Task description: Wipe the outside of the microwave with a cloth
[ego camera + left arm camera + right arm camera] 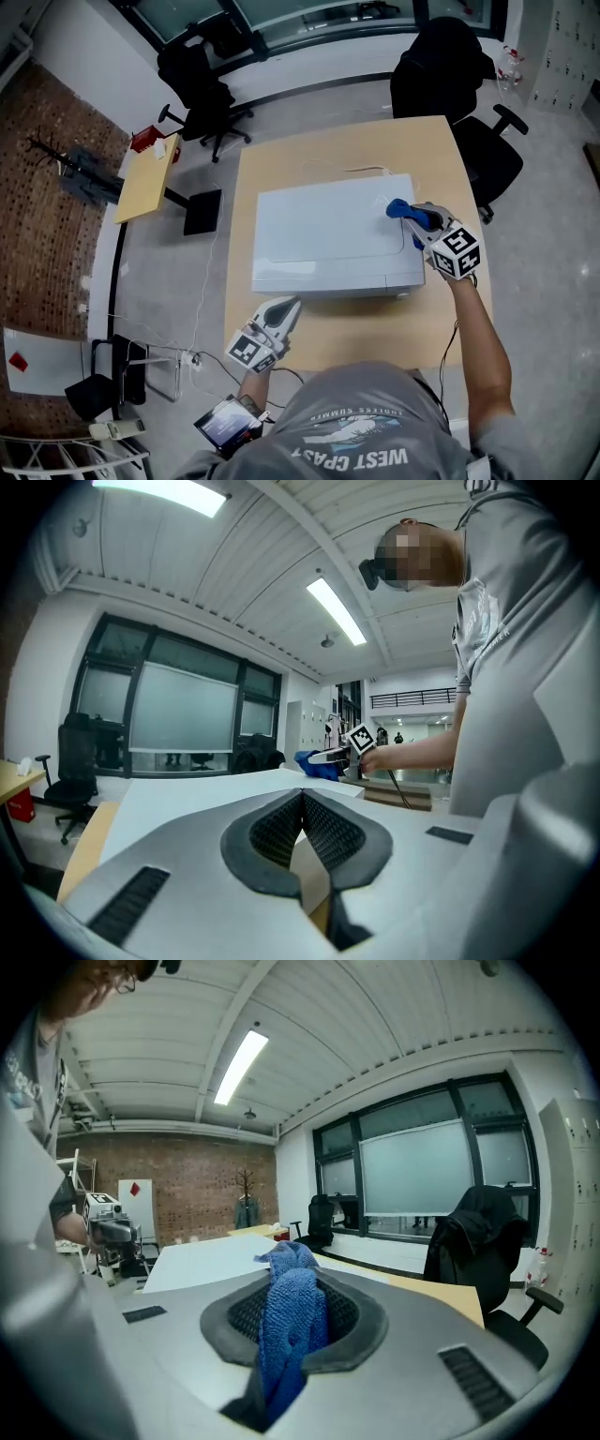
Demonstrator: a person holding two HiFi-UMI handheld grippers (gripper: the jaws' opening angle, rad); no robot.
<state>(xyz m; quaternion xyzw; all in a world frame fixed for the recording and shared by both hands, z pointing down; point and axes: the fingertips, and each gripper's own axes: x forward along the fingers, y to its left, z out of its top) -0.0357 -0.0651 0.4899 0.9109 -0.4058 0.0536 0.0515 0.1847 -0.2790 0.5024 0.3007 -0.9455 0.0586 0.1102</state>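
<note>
This was an office, a bright open room with a pale hard floor (553,197). Black swivel chairs (450,66) stood around a pale wooden worktop (356,337) and a smaller desk (145,178), and a long run of dark-framed windows (422,1171) filled one side. A brick wall (187,1185) with a coat stand (246,1199) before it, strip lights (239,1065) in the ribbed ceiling and white lockers (567,47) in the corner completed it.

Bright, even indoor light fills all three views. The ceiling strip lights (339,611) burn out to white in both gripper views, where the corners fall to black and straight lines bow strongly. The near foreground looks soft. In the head view the microwave (333,246) casts only a faint shadow on the surface (375,328).
</note>
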